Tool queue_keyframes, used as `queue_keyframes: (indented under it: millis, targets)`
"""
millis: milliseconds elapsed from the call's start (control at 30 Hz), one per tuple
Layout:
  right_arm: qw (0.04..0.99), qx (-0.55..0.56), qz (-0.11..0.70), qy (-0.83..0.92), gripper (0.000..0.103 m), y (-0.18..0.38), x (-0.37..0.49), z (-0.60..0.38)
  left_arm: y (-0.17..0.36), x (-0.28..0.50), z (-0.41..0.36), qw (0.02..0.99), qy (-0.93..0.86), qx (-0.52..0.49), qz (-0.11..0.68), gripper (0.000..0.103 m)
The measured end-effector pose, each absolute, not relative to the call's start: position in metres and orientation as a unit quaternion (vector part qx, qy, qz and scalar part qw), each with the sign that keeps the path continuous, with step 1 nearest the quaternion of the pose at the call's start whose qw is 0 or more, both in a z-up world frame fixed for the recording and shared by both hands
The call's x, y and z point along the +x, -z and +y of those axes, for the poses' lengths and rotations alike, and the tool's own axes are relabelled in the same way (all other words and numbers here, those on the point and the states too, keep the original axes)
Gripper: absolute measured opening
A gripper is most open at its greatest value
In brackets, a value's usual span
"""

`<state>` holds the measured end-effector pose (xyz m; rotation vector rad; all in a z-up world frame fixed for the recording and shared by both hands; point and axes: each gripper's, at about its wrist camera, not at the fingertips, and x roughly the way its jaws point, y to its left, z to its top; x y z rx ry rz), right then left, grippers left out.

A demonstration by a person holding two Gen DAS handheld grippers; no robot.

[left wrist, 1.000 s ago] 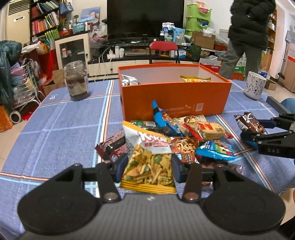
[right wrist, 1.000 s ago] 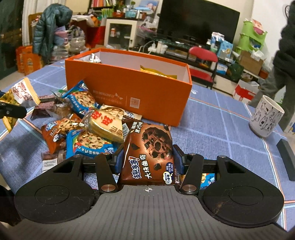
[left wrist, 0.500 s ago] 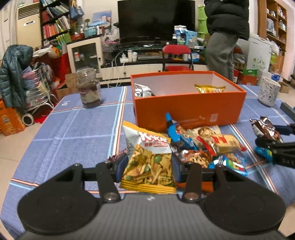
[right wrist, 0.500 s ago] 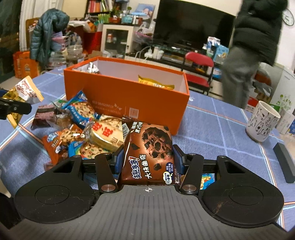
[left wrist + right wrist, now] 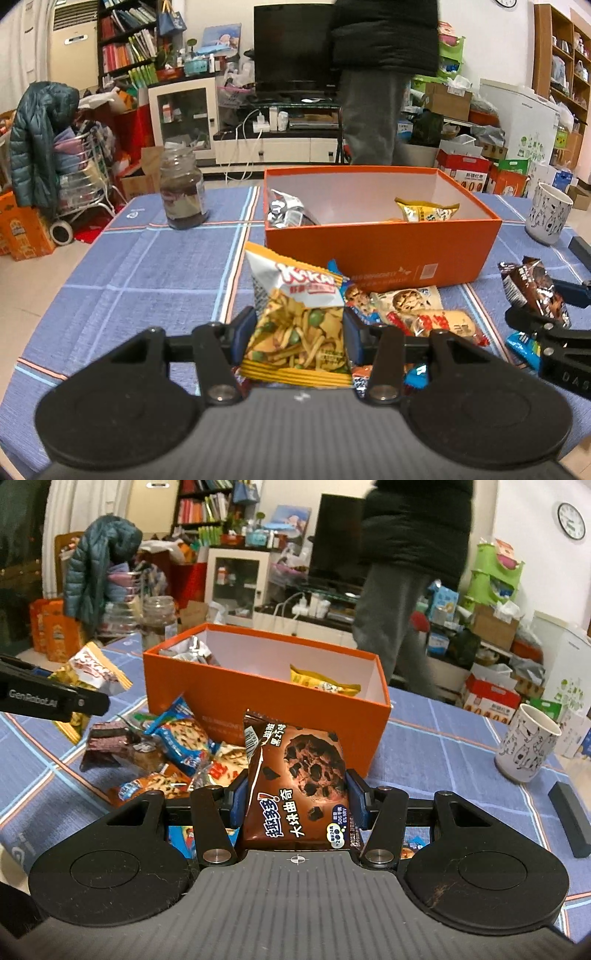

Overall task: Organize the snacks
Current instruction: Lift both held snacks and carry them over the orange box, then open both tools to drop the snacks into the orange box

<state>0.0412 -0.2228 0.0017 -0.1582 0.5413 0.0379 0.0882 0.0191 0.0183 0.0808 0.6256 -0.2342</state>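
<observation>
My left gripper (image 5: 295,332) is shut on a yellow KAKA snack-mix bag (image 5: 295,321) and holds it above the table. My right gripper (image 5: 297,797) is shut on a brown chocolate cookie pack (image 5: 299,786), also lifted. An open orange box (image 5: 380,243) stands ahead of both; it holds a silver packet (image 5: 286,210) at its left and a yellow packet (image 5: 424,210) at its right. A pile of loose snack packs (image 5: 413,314) lies in front of the box. The right gripper with its pack shows at the right of the left wrist view (image 5: 535,295).
A glass jar (image 5: 183,192) stands on the blue checked tablecloth (image 5: 147,266) left of the box. A white patterned mug (image 5: 548,214) stands at the right. A black bar (image 5: 569,819) lies near the right edge. A person in dark clothes (image 5: 376,85) stands behind the table.
Both grippers have risen with their packs, so the inside of the box shows more. The person behind the table has walked from right towards the middle.
</observation>
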Motion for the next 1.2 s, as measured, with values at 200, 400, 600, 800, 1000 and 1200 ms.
queue_keyframes:
  millis: [200,400,600,800,1000,1200]
  targets:
    - [0.966,-0.055,0.253,-0.022,0.039,-0.022,0.047,-0.226,-0.036,0.093,0.023,0.947,0.121,0.025,0.296,0.047]
    - [0.974,-0.027,0.226,-0.017,0.039,-0.055,0.090,-0.233,-0.066,0.134,0.008,0.954,0.123,0.017,0.275,0.047]
    - [0.974,0.001,0.228,-0.021,0.039,-0.079,0.158,-0.230,-0.077,0.199,-0.026,0.951,0.128,-0.007,0.280,0.047]
    - [0.962,0.012,0.273,-0.020,0.040,-0.077,0.215,-0.228,-0.068,0.242,-0.042,0.945,0.109,0.014,0.307,0.072]
    - [0.973,0.033,0.230,-0.017,0.060,-0.089,0.194,-0.245,-0.082,0.220,-0.016,0.955,0.115,-0.006,0.273,0.083]
    - [0.980,0.030,0.195,0.023,0.074,-0.092,0.115,-0.272,-0.072,0.152,0.022,0.962,0.109,-0.007,0.251,0.100]
